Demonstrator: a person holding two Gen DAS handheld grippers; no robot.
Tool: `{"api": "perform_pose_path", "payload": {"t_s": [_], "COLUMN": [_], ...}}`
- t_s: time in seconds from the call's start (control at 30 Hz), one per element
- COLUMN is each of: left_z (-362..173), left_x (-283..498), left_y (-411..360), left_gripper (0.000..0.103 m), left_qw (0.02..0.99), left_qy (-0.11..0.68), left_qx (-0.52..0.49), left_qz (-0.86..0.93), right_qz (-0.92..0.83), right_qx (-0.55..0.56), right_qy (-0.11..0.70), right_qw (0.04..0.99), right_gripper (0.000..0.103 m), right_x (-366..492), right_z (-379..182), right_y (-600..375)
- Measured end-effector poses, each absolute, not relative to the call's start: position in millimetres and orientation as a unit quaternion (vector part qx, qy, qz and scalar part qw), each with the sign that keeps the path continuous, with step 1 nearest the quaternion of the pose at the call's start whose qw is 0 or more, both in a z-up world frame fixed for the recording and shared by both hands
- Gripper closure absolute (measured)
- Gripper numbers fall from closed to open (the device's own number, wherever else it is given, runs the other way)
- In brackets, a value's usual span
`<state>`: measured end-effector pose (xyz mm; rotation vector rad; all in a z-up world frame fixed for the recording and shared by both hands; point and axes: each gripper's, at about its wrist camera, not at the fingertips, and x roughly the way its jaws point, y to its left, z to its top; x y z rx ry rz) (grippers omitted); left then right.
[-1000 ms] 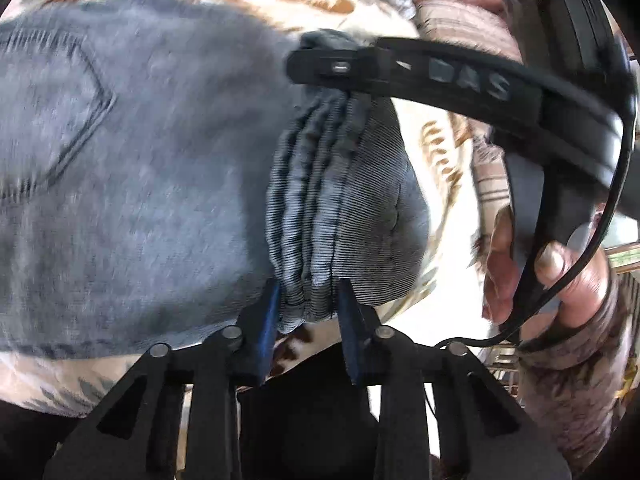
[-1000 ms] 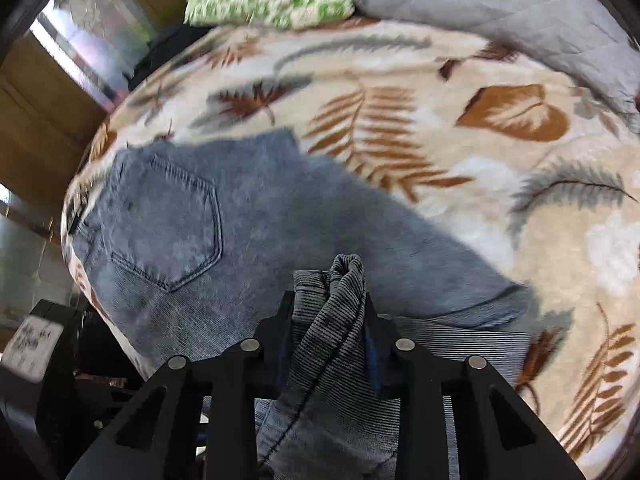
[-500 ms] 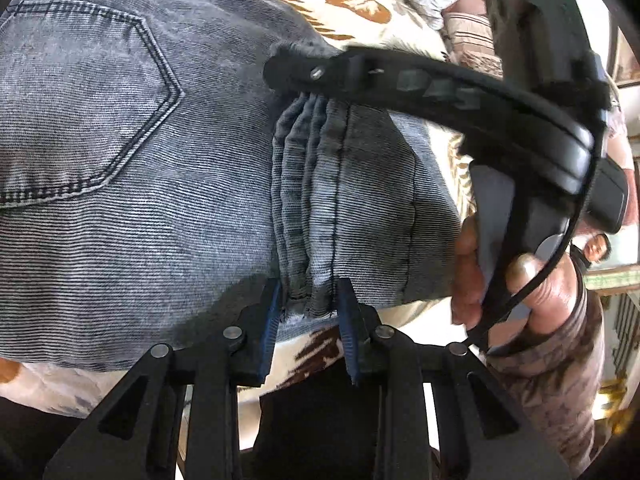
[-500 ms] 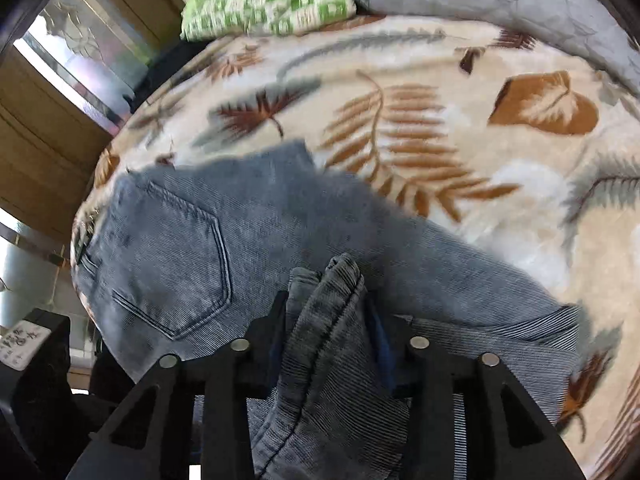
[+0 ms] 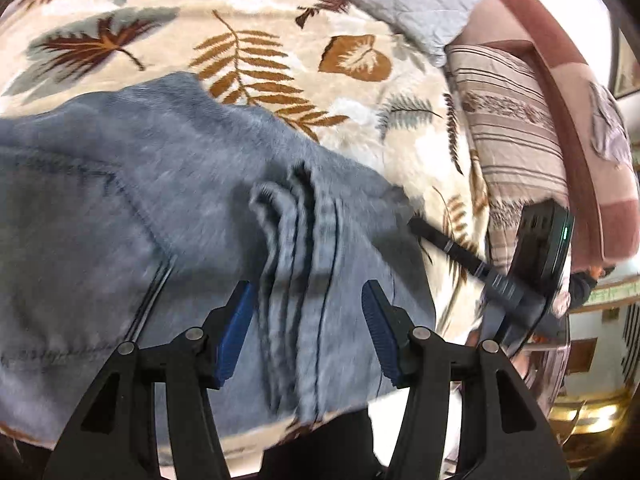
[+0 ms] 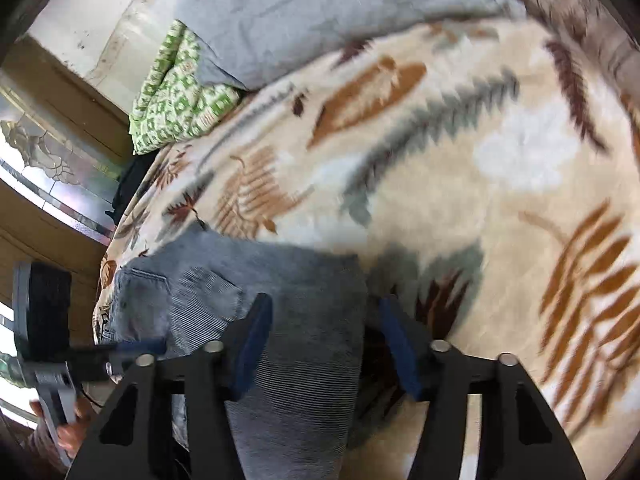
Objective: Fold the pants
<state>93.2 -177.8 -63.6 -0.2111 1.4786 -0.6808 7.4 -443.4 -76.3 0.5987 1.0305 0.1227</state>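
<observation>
Folded grey-blue pants [image 5: 168, 216] lie on a leaf-patterned bed blanket [image 5: 280, 44]. The left hand-held gripper [image 5: 306, 316] and right hand-held gripper [image 6: 326, 330] have just been opening; both stand apart over the cloth, gripping nothing.

Leaf-print blanket [image 6: 460, 184] on bed, wooden wall panels [image 6: 52, 92] beside.

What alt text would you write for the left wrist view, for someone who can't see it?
The left hand-held gripper, black with blue pads, stands open over the bunched end of blue-grey denim pants, its jaws having just opened off the cloth. The pants lie folded on a cream leaf-patterned blanket, with the right hand-held gripper at their edge.
</observation>
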Motion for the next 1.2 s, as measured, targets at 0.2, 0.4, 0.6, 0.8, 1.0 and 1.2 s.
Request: {"api": "perform_pose_path", "payload": {"t_s": [0.2, 0.4, 0.6, 0.8, 1.0, 1.2], "left_z": [-67.5, -78.8, -73.4, -68.8, -57.4, -49.3], "left_x": [83.1, 78.5, 71.3, 63.6, 54.2, 41.7], "left_y": [-206.0, -211.9, -220.3, -217.9, -217.5, -203.0], "left_gripper": [0.049, 0.05, 0.05, 0.05, 0.05, 0.05], "left_qw": [0.689, 0.695, 0.705, 0.707, 0.713, 0.697], "left_qy": [0.663, 0.665, 0.655, 0.653, 0.644, 0.657], "left_qx": [-0.026, 0.003, 0.026, 0.034, 0.038, 0.022], "left_qz": [-0.293, -0.276, -0.271, -0.271, -0.273, -0.288], "right_qz": [0.071, 0.033, 0.033, 0.035, 0.039, 0.041], "right_qx": [0.186, 0.158, 0.235, 0.268, 0.307, 0.362], "right_qy": [0.432, 0.5, 0.475, 0.461, 0.448, 0.44], "right_qw": [0.88, 0.851, 0.848, 0.845, 0.839, 0.821], "right_gripper": [0.095, 0.088, 0.083, 0.08, 0.072, 0.064], "right_x": [9.3, 27.0, 0.1, -30.8, -61.4, -93.4], "right_z": [-40.8, -92.2, -87.7, -75.7, -67.6, -69.8], "right_y": [-416.7, -419.6, -437.5, -439.4, -440.7, -444.0]}}
